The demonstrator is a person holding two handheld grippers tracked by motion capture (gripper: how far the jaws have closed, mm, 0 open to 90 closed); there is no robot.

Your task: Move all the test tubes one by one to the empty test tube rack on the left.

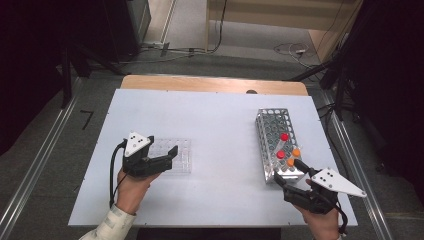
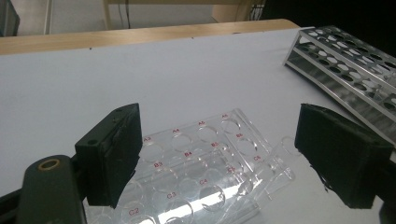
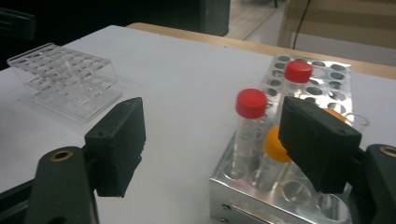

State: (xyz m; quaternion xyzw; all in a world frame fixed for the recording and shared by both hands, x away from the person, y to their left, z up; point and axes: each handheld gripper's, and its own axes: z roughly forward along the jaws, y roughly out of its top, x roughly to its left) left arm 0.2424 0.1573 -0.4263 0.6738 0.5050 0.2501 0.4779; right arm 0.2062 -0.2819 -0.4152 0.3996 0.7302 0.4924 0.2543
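In the right gripper view, the right jaw covers part of an orange-capped tube (image 3: 275, 144), and the bottom edge cuts off the metal rack (image 3: 261, 200). In the left gripper view, the bottom edge crops the clear rack (image 2: 201, 177); its red labels blur there.

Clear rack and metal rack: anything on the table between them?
Nothing: the high view shows bare white table between the clear rack and the metal rack.

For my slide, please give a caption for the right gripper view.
Open right gripper near a metal rack holding red-capped and orange-capped tubes; clear rack behind.
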